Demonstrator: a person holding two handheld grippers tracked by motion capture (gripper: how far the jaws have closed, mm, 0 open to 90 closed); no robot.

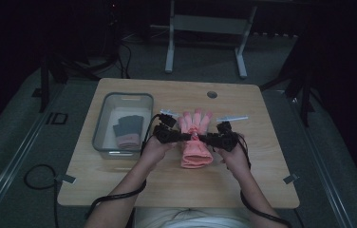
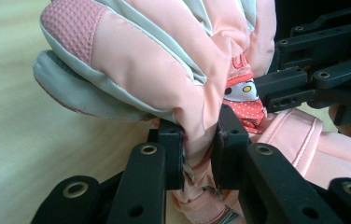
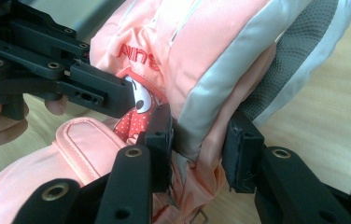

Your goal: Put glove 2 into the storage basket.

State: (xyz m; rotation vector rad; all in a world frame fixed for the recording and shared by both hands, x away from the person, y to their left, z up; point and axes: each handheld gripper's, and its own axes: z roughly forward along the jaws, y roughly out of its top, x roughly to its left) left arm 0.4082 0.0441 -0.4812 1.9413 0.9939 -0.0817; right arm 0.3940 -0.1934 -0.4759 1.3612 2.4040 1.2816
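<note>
A pink padded glove (image 1: pixel 196 142) with grey trim and a cartoon patch hangs at the table's middle, its fingers pointing away from the person. My left gripper (image 1: pixel 184 137) grips its left side at the wrist. In the left gripper view the jaws (image 2: pixel 201 140) pinch a fold of pink fabric (image 2: pixel 155 60). My right gripper (image 1: pixel 205 138) holds the opposite side. In the right gripper view its jaws (image 3: pixel 201 135) press on the grey-edged fabric (image 3: pixel 220 51), with the left gripper (image 3: pixel 103 91) just across the glove. The cuff droops toward the table.
A clear plastic bin (image 1: pixel 101 123) stands left of the hands, holding a dark grey pair of gloves with pink cuffs (image 1: pixel 128 130). The wooden table (image 1: pixel 243 180) has a round hole (image 1: pixel 211 94) near its far edge. Black cables trail off the near edge.
</note>
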